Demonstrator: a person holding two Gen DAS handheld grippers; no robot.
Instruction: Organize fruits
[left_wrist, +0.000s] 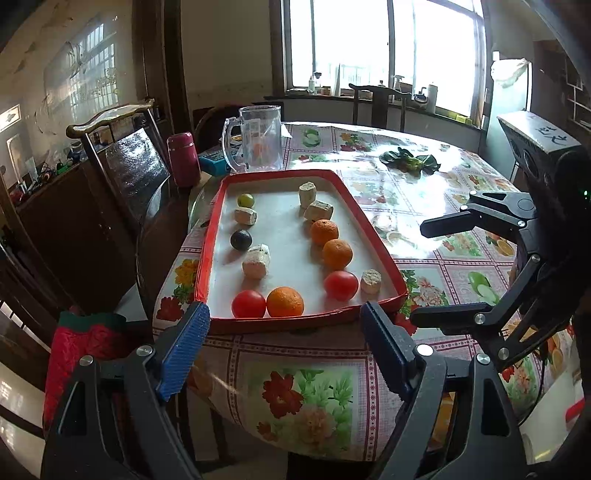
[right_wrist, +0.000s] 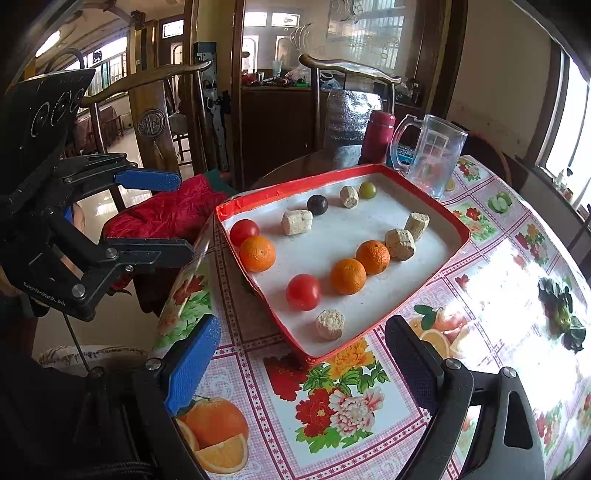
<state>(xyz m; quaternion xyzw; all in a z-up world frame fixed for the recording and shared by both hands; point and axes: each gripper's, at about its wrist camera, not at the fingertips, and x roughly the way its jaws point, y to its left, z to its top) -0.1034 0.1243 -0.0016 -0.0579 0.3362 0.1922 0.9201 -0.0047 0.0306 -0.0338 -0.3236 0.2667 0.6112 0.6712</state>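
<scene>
A red tray (left_wrist: 295, 322) (right_wrist: 295, 186) with a white floor sits on the flowered tablecloth. In it lie three oranges (left_wrist: 284, 301) (right_wrist: 348, 276), two tomatoes (left_wrist: 340, 285) (right_wrist: 303, 291), a dark round fruit (left_wrist: 241, 239) (right_wrist: 317, 204), a small green fruit (left_wrist: 245, 200) (right_wrist: 368, 189) and several beige stubby chunks (left_wrist: 256, 261) (right_wrist: 330, 324). My left gripper (left_wrist: 284, 332) (right_wrist: 184, 216) hovers open just short of the tray's near edge, holding nothing. The right gripper (right_wrist: 303, 328) (left_wrist: 417, 272) stands wide open at the tray's corner, also holding nothing.
Beyond the tray stand a clear glass pitcher (left_wrist: 258, 138) (right_wrist: 432, 155) and a maroon flask (left_wrist: 183, 158) (right_wrist: 376, 136). Green leaves (left_wrist: 410, 158) (right_wrist: 561, 314) lie on the table. A wooden chair (left_wrist: 122, 155) and a red cushion (right_wrist: 170, 214) flank the table edge.
</scene>
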